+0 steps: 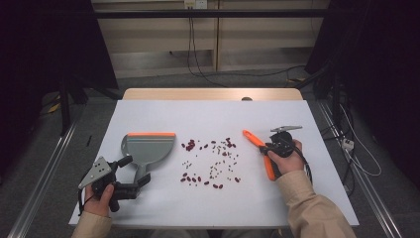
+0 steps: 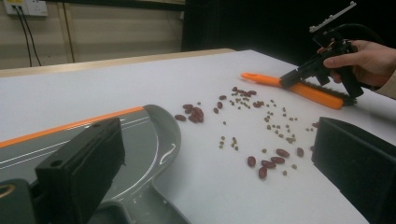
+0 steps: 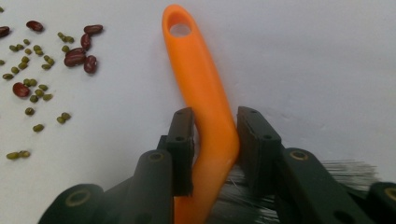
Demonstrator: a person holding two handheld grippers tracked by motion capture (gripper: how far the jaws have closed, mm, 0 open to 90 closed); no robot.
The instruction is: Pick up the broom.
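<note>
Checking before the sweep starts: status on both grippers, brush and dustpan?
Right gripper shut on brush handle. Left gripper open at dustpan handle, jaws either side, no grip. Beans scattered between the two; nothing in the way.

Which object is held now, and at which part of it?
The right gripper jaws clamp the orange brush at its handle, near the bristles. The left gripper jaws stand open over the dustpan.

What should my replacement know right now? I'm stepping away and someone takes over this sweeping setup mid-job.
Right gripper: shut on the orange brush handle, brush lying on the table right of the beans.
Left gripper: open, jaws either side of the grey dustpan handle, not gripping.
Red and green beans lie scattered between dustpan and brush.
Done: brush gripped.
Left: grip dustpan, sweep the beans in.
</note>
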